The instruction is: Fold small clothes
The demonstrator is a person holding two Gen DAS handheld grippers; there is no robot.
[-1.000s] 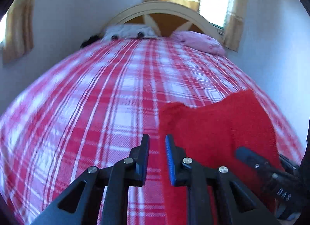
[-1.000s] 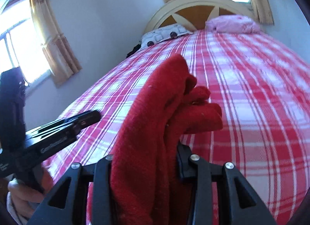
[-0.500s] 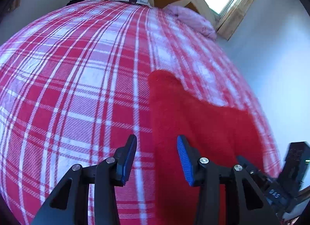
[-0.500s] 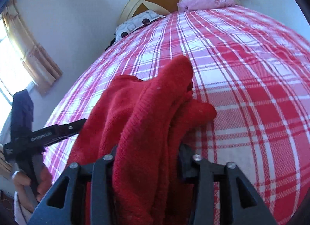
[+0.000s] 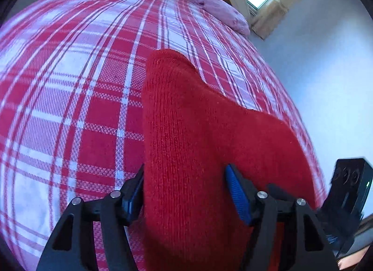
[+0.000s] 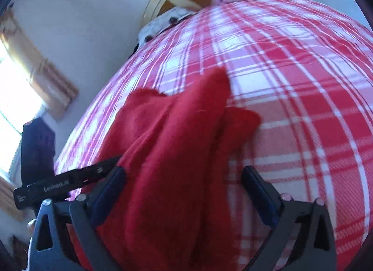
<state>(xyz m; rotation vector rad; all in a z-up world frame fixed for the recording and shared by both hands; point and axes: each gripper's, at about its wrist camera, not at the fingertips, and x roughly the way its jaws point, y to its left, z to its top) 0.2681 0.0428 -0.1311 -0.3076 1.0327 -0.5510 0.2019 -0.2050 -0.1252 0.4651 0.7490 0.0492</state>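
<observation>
A red knit (image 5: 198,135) lay flat on the plaid bedspread (image 5: 70,98), one edge running up between the spread fingers of the left claw (image 5: 186,191), whose jaws were opening with the pads off the cloth on the right side. The right claw (image 6: 184,191) was opening too, a bunched fold of the knit (image 6: 177,145) lying loose between its fingers, nearer the left one. Beyond both claws sat a pink pillow (image 5: 221,12).
</observation>
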